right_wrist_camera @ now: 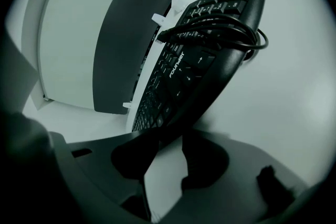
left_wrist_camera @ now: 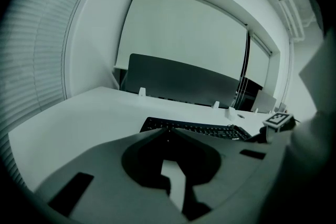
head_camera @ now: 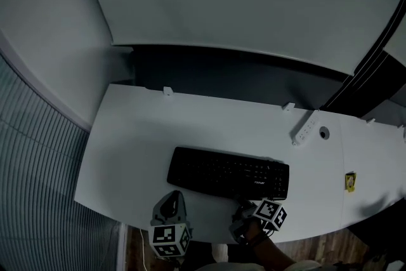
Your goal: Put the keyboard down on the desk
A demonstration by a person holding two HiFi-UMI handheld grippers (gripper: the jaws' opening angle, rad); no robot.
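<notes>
**Keyboard flat on worktop, right tool spread at its near edge, left tool pressed together**

Black keyboard lies flat on the white worktop, towards 6 o'clock in the head view, long side parallel to the front edge.

Left tool sits at 7 o'clock of the keyboard, over the front edge of the worktop. In the left gripper view its jaws are pressed together and pinch nothing; the keyboard is just beyond the tips, not touching.

Right tool is at 5 o'clock of the keyboard, right up against its near long edge. In the right gripper view the jaws are spread, bare worktop shows through the gap, and the keyboard edge sits at the tips. Cannot tell if a pad touches it.

A black cable is looped in a bundle across the keyboard's far end in the right gripper view.

Around:
- White power strip at 2 o'clock of the keyboard, well apart, with a round cable hole just beside it.
- Small yellow item at 3 o'clock, well apart; too small to name.
- Two white clips on the worktop's back edge at 11 and 1 o'clock.
- Dark divider panel behind the back edge at 12 o'clock.
- Slatted blinds at 9 o'clock.
- Wood floor below the front edge at 5 o'clock.
</notes>
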